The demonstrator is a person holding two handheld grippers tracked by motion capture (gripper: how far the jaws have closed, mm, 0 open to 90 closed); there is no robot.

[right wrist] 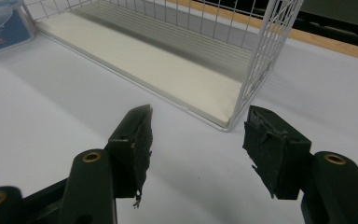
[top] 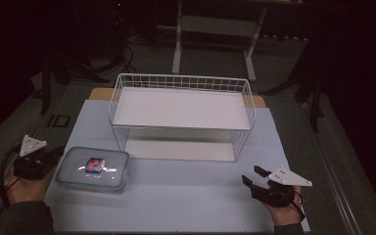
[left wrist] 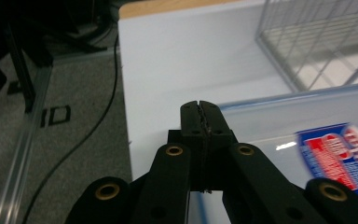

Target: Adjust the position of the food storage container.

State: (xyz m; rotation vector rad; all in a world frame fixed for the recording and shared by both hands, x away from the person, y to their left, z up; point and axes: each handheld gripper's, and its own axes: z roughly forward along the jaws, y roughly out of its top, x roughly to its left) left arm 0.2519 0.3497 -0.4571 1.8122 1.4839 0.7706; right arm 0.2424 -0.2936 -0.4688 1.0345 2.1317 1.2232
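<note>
Just beside the left gripper [top: 54, 155] lies the box [top: 94, 169], a small packet inside it. That gripper's jaws are pressed together, holding nothing. Farther off, the right gripper [top: 252, 176] is spread near the basket [top: 181, 115].

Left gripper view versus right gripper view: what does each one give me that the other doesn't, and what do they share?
The left gripper view has the left gripper with its jaws shut together on nothing, just short of the clear lidded container with its red and blue label, plus a cable on the grey floor. The right gripper view has the right gripper with its jaws apart, nothing between them, facing the rack's open lower shelf. Both show the white wire rack, the container and the white table.
</note>
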